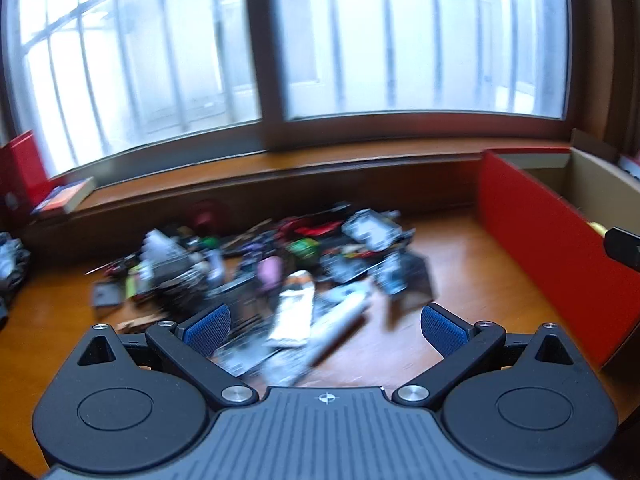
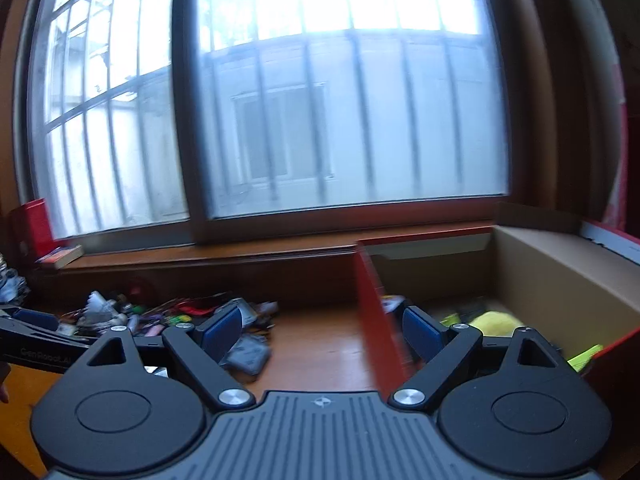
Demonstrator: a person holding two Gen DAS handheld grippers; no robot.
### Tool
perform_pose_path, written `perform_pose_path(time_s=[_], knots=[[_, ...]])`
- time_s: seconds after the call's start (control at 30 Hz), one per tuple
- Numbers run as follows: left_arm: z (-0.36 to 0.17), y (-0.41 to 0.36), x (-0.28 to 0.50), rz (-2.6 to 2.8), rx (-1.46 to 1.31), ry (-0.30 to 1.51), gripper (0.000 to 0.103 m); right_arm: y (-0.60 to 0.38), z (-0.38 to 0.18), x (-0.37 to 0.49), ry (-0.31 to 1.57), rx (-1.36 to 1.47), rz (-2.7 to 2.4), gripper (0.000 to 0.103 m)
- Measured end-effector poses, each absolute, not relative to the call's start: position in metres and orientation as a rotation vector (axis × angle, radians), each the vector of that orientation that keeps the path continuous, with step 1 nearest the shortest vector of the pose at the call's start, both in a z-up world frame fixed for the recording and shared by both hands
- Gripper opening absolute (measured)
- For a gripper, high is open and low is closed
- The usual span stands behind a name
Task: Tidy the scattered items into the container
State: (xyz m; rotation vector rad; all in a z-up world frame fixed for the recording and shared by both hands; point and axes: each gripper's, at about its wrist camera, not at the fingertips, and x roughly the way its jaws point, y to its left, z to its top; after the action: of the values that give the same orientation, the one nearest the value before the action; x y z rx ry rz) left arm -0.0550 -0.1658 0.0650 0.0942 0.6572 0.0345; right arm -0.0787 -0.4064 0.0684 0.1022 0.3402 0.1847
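A: What can you read anywhere?

B: Only one line. In the right wrist view, at the lower left of the frame, the black body of the left tongs [image 2: 36, 330] carries pale lettering that looks like "GenRobot.AI". Everything else is too blurred for writing.

A: How do the tongs stand?

B: The left tongs [image 1: 325, 322] have their blue pads [image 1: 208, 326] spread wide apart with nothing between them. The right tongs [image 2: 322, 330] are likewise parted and empty, straddling the red wall of the container.

A: And the things to be tidied?

B: The scattered items [image 1: 260, 264] lie in a blurred heap on the wooden table [image 1: 460, 264], in the middle of the left wrist frame, just ahead of the left tongs. I can make out a pink piece, a green one and a pale tube, no more.

A: The container?

B: The container [image 1: 536, 240], a cardboard box red outside and brown inside, sits at the right edge of the left wrist frame, apart from the heap. In the right wrist view its inside fills the lower right, with a yellow object [image 2: 496, 320] and some yellow-green pieces already lying in it.

A: Anything behind?

B: A barred window [image 2: 344, 112] across the top, and a book [image 1: 64, 196] on the sill at the left.
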Motion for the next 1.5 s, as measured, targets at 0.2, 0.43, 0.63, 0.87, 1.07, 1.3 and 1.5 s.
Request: perform_pose_path(time_s=[0.2,0.43,0.63,0.87,1.07,1.3,1.5], knots=[[0.054,-0.113,-0.073,0.089,0.044,0.683,0.103,-0.337,0.052,-0.092,0.384,0.039,0.286,0.089],[0.046,-0.067,-0.083,0.197,-0.007,0.703,0.103,-0.286,0.043,-0.078,0.458,-0.014,0.453,0.089],[0.045,-0.041,-0.085,0.305,-0.014,0.706,0.103,-0.263,0.037,-0.043,0.503,0.032,0.585,0.090],[0.043,-0.009,-0.085,0.351,-0.051,0.733,0.103,-0.212,0.021,-0.010,0.530,-0.016,0.651,0.091],[0.029,0.007,-0.078,0.186,0.023,0.778,0.103,-0.167,0.008,0.019,0.556,-0.048,0.587,0.091],[0.000,-0.002,-0.074,0.000,0.096,0.813,0.098,-0.137,-0.007,0.046,0.579,-0.055,0.532,0.091],[-0.022,-0.005,-0.061,-0.093,0.101,0.817,0.086,-0.120,-0.014,0.057,0.569,-0.076,0.521,0.090]])
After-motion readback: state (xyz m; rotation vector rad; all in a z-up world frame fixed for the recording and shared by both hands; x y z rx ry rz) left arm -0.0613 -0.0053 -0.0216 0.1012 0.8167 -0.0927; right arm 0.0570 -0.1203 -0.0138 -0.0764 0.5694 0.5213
